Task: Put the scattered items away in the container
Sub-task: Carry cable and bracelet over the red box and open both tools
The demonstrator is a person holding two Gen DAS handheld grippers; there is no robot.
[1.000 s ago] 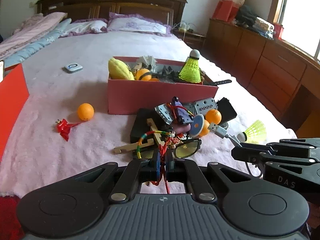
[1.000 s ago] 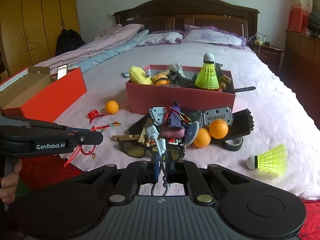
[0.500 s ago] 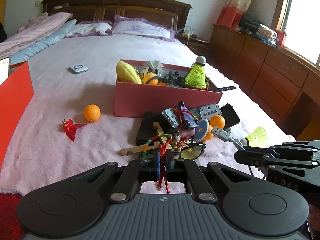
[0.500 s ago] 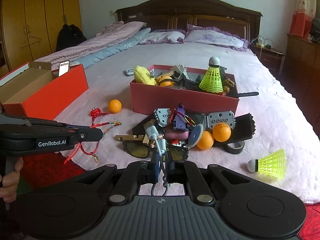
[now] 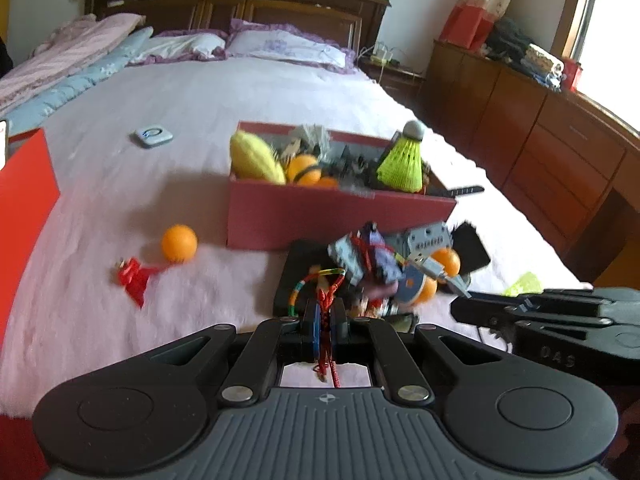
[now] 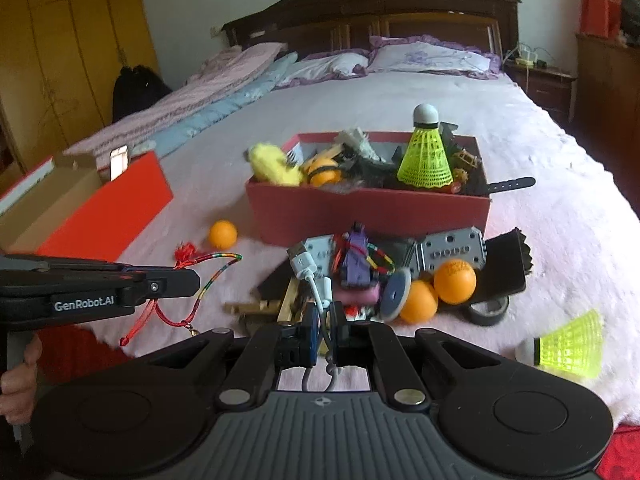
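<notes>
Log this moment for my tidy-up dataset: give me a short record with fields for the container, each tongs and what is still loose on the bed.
container: pink box on the bed, already holding a yellow-green shuttlecock and other items
left tongs: shut on a red and multicoloured cord bracelet
right tongs: shut on a white USB cable
loose: orange ball, red tassel, second shuttlecock, mixed pile in front of the box

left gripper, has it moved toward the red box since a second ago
Yes. The left gripper, shut on the red cord bracelet, has come forward: the red box sits nearer and larger.
</notes>
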